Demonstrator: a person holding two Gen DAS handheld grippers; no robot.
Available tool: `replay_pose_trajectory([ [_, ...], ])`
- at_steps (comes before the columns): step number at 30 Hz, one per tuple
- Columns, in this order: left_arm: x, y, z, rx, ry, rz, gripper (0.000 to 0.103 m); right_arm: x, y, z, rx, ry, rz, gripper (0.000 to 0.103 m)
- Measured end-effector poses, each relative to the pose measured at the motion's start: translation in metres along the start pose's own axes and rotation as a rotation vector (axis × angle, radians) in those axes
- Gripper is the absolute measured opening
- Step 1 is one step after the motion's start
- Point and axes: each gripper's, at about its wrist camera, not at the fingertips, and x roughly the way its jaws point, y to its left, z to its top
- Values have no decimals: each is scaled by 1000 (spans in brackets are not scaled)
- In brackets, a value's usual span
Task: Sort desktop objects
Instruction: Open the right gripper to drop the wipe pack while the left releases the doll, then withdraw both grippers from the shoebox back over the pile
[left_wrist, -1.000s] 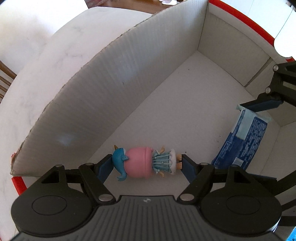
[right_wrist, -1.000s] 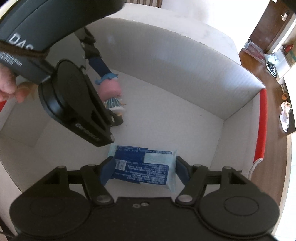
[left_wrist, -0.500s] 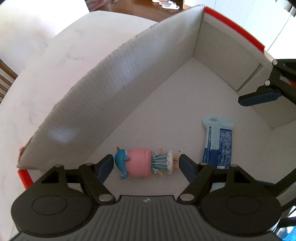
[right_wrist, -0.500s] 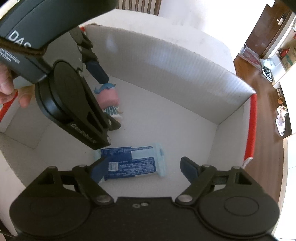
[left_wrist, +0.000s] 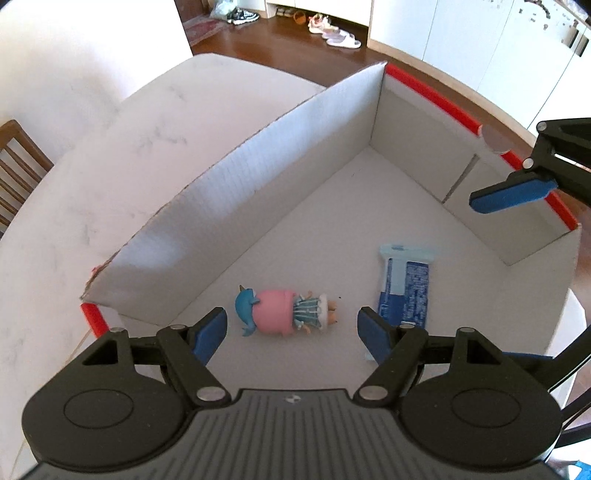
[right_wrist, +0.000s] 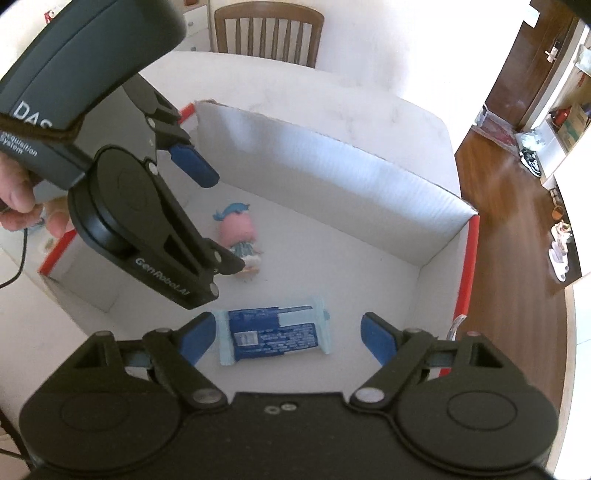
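Observation:
A small doll (left_wrist: 284, 312) with a pink body and blue hair lies on its side on the floor of a white cardboard box (left_wrist: 236, 192). A blue and white packet (left_wrist: 405, 286) lies flat to its right. My left gripper (left_wrist: 293, 330) hangs open above the doll, its fingers apart and empty. In the right wrist view the packet (right_wrist: 273, 334) lies below my open right gripper (right_wrist: 286, 338), and the doll (right_wrist: 238, 236) lies farther in, partly hidden by the left gripper (right_wrist: 207, 218).
The box has red-taped edges (left_wrist: 436, 98) and stands on a white round table (left_wrist: 122, 155). A wooden chair (right_wrist: 264, 26) stands beyond the table. A person's hand (right_wrist: 22, 206) holds the left gripper. Wooden floor (right_wrist: 513, 199) lies to the right.
Both grippers have opened and risen out of the box. The doll and the packet have been let go and now lie on the box floor.

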Motion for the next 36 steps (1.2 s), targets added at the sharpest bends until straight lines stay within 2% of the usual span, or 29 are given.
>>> replay_pose_trajectory([
  [1,4,10,5,-4,-7,-3,77,-9,0,-2,-2,-4,1,86],
  [10,-40,11,-10,-66,-96,-17,80,-36,6,-6,-8,-61,30,86],
  [16,-68,12,-24,-90,-164,-26,86,-60,10,-10,15,-122,86,97],
  [20,-79,13,-33,-116,-196,-36,87,-72,15,-13,27,-149,100,97],
  [22,-85,12,-37,-126,-214,-30,95,-77,20,-15,29,-160,99,97],
  [23,-87,12,-39,-128,-220,-26,102,-79,22,-16,31,-165,99,98],
  [36,-112,22,-79,-159,-288,-17,103,-96,60,-16,27,-214,105,99],
])
